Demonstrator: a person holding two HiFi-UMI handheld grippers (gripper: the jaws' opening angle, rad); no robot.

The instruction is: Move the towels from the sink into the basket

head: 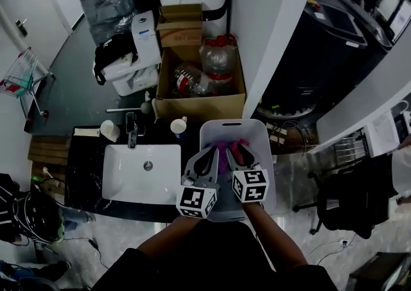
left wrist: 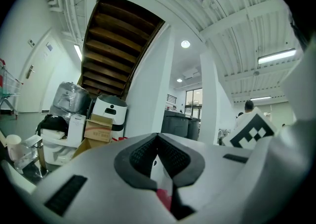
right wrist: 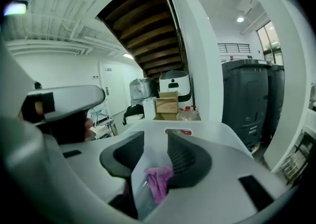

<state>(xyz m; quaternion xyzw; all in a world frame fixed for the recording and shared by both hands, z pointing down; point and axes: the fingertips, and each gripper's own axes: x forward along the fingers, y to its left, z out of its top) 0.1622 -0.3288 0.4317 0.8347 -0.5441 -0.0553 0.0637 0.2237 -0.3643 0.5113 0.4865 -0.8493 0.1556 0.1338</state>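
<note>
The right gripper (right wrist: 155,135) hangs over the white basket (right wrist: 207,131) with its jaws parted and released. Through the gap, a magenta towel (right wrist: 158,182) lies down in the basket, beside a clear shiny film that is hard to identify. The pads do not press on the towel. The left gripper (left wrist: 158,139), just at 9 o'clock of the right one, is clenched with its jaw tips together. A small red patch low in its gap is too cut off to name.

In the head view, both grippers and their marker cubes cover the near half of the basket. Most of the towel and the basket floor are hidden, and the person's forearms cover the near rim. The far rim, with its handle slot, is unobstructed at 12 o'clock.

At 9 o'clock, just beside the basket, the white sink (head: 122,180) sits in a dark worktop (head: 83,167). A faucet (head: 132,135) stands at the sink's far edge, with a pale cup (head: 110,130) near it.

Beyond, at 12 o'clock, an open cardboard box (head: 192,100) holds plastic bottles (head: 218,58) beside a white pillar (head: 270,39). At 3 o'clock, pale floor leads to a dark office chair (head: 343,203). The right gripper view also shows the underside of a wooden staircase (right wrist: 143,25) and tall dark bins (right wrist: 247,94).
</note>
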